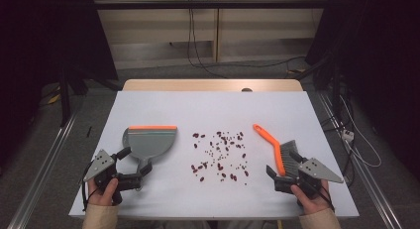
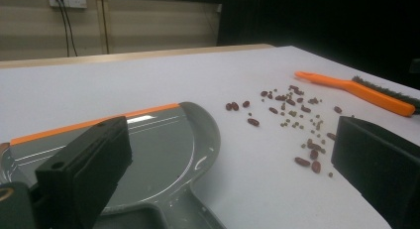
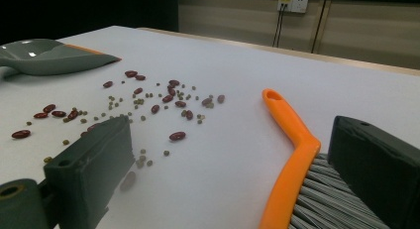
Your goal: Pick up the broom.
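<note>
The jaws of the left gripper (image 1: 132,165) stand spread apart in the lower left of the high view, one on each side of the handle of the grey dustpan (image 1: 148,142), and its own view shows clear gaps between the black pads and the pan (image 2: 163,154), so nothing is grasped there yet. The jaws of the right gripper (image 1: 282,168), in the lower right of that view, are likewise released: they straddle the bristle end of the orange brush (image 1: 277,149), and in the right gripper view the bristles (image 3: 327,204) lie between the pads without being pinched.

Further out, the dustpan lies flat on the white counter (image 1: 213,107), its orange lip turned toward the top of the frame. The brush lies flat as well, its handle running up and to the left toward the middle of the frame. Between the two tools, in the middle of the high view, the beans (image 1: 220,154) are scattered in a loose patch, dark red ones mixed with small greenish ones; they show at the right of the left gripper view (image 2: 297,125) and across the left half of the right gripper view (image 3: 143,105).

Judging from this, the sweeping has hardly begun. The pan looks empty, no bean sits on it, and the whole spill is still out on the counter. Both tools are lined up for pickup but neither is lifted. What remains seems to be nearly everything: clamping onto the pan handle and the brush, bringing the pan's lip up to the beans, and brushing them in.
</note>
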### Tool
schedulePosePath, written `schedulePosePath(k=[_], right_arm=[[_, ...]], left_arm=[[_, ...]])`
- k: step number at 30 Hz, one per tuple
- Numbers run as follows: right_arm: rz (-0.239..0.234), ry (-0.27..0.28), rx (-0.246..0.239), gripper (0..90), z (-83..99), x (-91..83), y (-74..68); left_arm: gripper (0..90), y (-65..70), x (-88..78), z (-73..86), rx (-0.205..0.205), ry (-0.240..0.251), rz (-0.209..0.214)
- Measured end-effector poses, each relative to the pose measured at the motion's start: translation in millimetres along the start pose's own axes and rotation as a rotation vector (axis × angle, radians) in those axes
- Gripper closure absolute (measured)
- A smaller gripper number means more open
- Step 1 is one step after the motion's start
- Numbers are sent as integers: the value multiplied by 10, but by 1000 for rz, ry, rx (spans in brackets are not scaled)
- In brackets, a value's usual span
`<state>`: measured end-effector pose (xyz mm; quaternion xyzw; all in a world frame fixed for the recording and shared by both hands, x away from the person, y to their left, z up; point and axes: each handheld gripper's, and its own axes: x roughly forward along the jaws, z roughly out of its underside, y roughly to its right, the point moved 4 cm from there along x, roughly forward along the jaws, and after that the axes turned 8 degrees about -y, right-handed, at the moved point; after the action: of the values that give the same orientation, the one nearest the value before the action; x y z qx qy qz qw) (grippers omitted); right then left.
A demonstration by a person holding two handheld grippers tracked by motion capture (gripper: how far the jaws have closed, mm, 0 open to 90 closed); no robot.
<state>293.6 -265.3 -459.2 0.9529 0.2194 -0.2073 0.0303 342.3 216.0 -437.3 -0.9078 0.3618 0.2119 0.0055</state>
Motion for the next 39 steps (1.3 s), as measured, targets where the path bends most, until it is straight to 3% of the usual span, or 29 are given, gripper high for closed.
schedulePosePath(k=[11, 18, 23, 25, 27, 29, 33, 39], right_arm=[[17, -22, 0, 30, -67, 17, 6], [60, -111, 18, 51, -283, 130, 138], [11, -200, 78, 210, -360, 333, 280], [42, -243, 86, 233, -371, 421, 367], [36, -267, 117, 318, -380, 485, 443], [40, -312, 126, 334, -381, 537, 503], [79, -379, 123, 429, -384, 606, 611], [74, -497, 128, 547, -347, 716, 679]], left_arm=[[19, 8, -12, -14, -6, 10, 2], [19, 1, -33, -19, -7, 16, 0], [19, -22, -53, -19, -17, 24, -5], [19, -29, -62, -17, -15, 23, -6], [19, -32, -67, -20, -14, 27, -7], [19, -33, -69, -22, -19, 29, -6], [19, -39, -67, -23, -15, 27, -6], [19, -27, -54, -28, -15, 26, -1]])
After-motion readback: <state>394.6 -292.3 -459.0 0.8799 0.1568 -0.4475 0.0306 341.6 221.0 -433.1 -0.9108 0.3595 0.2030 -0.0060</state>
